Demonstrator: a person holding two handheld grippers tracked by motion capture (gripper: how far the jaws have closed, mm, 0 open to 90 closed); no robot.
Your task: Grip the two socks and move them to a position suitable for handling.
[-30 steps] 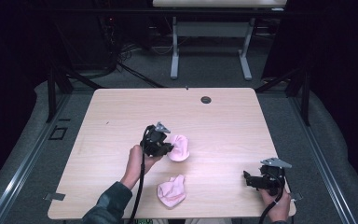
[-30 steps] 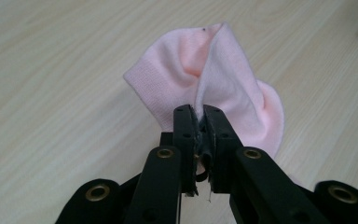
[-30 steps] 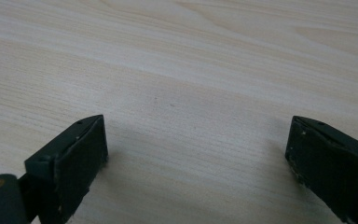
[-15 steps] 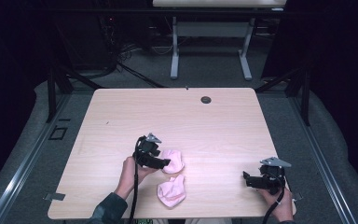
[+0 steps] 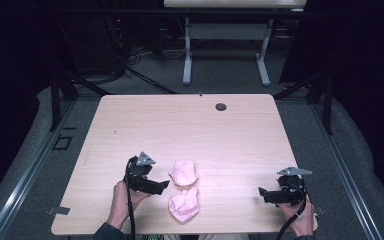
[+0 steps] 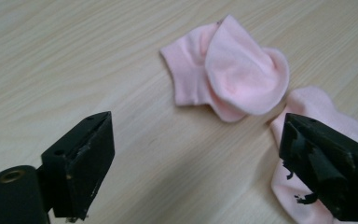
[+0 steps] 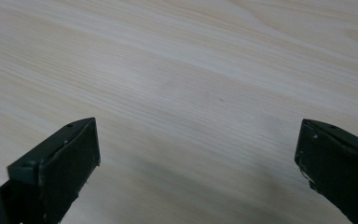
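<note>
Pink cotton shows near the front edge of the pale wooden table (image 5: 190,125) in the high view: one small folded pink sock (image 5: 183,172) lies just behind a second crumpled pink sock (image 5: 184,206), the two touching or nearly so. The left gripper (image 5: 161,186) sits just left of the pair, held in the person's left hand (image 5: 122,197), its black jaws pointing toward the socks; they have just been opening and nothing is between them. The right gripper (image 5: 262,194) rests well apart near the table's front right corner, held in the right hand (image 5: 300,220). A small dark round grommet (image 5: 221,106) sits near the far edge. In the left gripper view, the left gripper (image 6: 196,154) has its jaws spread wide over bare wood, the folded sock (image 6: 228,70) lying ahead of them and the crumpled sock (image 6: 307,126) partly behind the right-hand jaw. In the right gripper view, the right gripper (image 7: 198,154) also has its jaws wide apart above bare tabletop (image 7: 177,70).
</note>
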